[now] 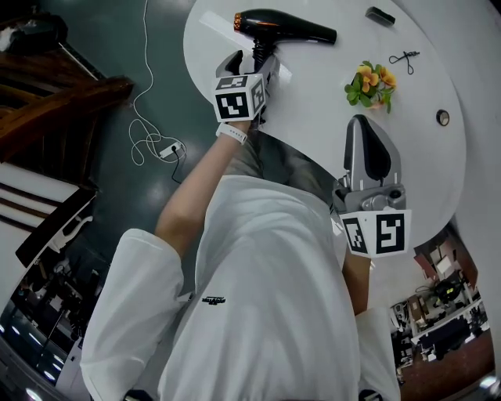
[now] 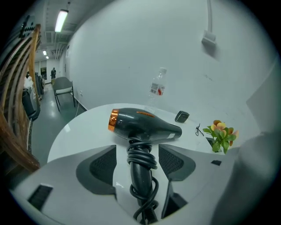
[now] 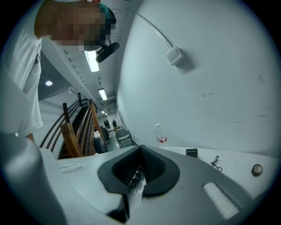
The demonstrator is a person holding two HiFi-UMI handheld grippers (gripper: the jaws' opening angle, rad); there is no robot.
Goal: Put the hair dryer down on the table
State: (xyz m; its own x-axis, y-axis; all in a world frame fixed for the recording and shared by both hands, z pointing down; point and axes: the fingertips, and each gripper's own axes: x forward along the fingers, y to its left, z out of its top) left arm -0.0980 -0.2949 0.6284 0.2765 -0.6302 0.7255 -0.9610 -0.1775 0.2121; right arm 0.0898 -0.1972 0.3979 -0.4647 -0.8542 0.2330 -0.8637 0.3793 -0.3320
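The black hair dryer (image 1: 282, 27) with an orange rear ring lies on the round white table (image 1: 313, 94), nozzle pointing right. In the left gripper view the hair dryer (image 2: 140, 125) has its cord wound round the handle, which points back toward me. My left gripper (image 1: 252, 63) straddles that handle; its jaws stand open, with a gap showing on each side of the handle (image 2: 139, 171). My right gripper (image 1: 366, 125) hovers near the table's near edge, right of the dryer, with its jaws shut and nothing in them (image 3: 139, 151).
A small potted plant (image 1: 369, 84) stands right of the dryer. A small black device (image 1: 380, 16), a black clip (image 1: 404, 56) and a round object (image 1: 443, 117) also lie on the table. A water bottle (image 2: 158, 86) stands at the far edge. A white cable (image 1: 149, 141) trails on the floor.
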